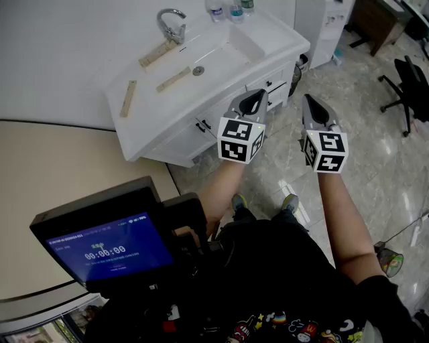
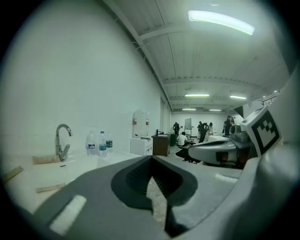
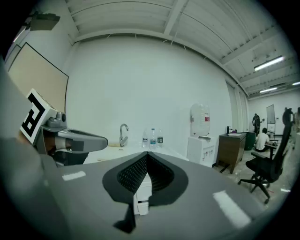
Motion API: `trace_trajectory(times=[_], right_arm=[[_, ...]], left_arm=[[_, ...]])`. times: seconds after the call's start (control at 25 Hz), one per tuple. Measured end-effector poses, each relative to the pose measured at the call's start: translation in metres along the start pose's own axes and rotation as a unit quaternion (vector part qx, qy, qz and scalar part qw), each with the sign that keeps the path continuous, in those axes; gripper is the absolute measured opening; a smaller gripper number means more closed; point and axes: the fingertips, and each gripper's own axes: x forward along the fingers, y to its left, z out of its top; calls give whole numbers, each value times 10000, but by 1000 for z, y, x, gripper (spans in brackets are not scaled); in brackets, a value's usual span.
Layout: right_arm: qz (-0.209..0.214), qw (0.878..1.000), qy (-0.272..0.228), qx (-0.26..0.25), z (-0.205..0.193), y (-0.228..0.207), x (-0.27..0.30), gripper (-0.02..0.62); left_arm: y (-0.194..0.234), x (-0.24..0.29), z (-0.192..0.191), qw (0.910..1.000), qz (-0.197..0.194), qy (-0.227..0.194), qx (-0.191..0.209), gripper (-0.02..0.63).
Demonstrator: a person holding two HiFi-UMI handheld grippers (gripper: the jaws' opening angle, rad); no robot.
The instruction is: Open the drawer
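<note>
A white vanity cabinet point(image 1: 175, 142) with a sink top stands ahead of me against the wall. Its drawer fronts point(image 1: 272, 83) carry small dark handles point(image 1: 200, 125) and look closed. My left gripper point(image 1: 259, 94) is held in the air in front of the cabinet, jaws shut and empty. My right gripper point(image 1: 308, 99) floats beside it to the right over the floor, also shut on nothing. In the left gripper view the shut jaws point(image 2: 152, 160) point past the sink top. The right gripper point(image 3: 147, 157) faces the cabinet front point(image 3: 142, 194).
A faucet point(image 1: 171, 25), water bottles point(image 1: 226, 8) and wooden sticks point(image 1: 129, 97) sit on the sink top. A black office chair point(image 1: 409, 87) stands at the right on the tiled floor. A screen point(image 1: 110, 248) hangs near my chest. A water dispenser point(image 3: 199, 119) stands beyond the cabinet.
</note>
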Motion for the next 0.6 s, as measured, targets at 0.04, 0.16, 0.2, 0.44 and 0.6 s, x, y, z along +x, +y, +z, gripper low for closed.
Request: trace_trajectory(times=[0.04, 0.16, 0.2, 0.44, 0.6], right_arm=[[6, 10000, -5, 2, 0, 0, 0, 20], [38, 10000, -42, 22, 2, 0, -2, 20], [58, 10000, -64, 29, 3, 0, -3, 20], [250, 9996, -97, -16, 3, -4, -4, 21], [477, 9989, -15, -36, -16, -23, 6, 21]], left_arm=[[0, 0, 0, 10000, 2, 0, 1, 1], [-2, 1, 1, 10000, -1, 9, 7, 1], [-3, 2, 2, 10000, -8, 18, 8, 1], [-10, 11, -1, 10000, -11, 40, -15, 1], [-18, 33, -20, 9998, 131, 126, -71, 1]])
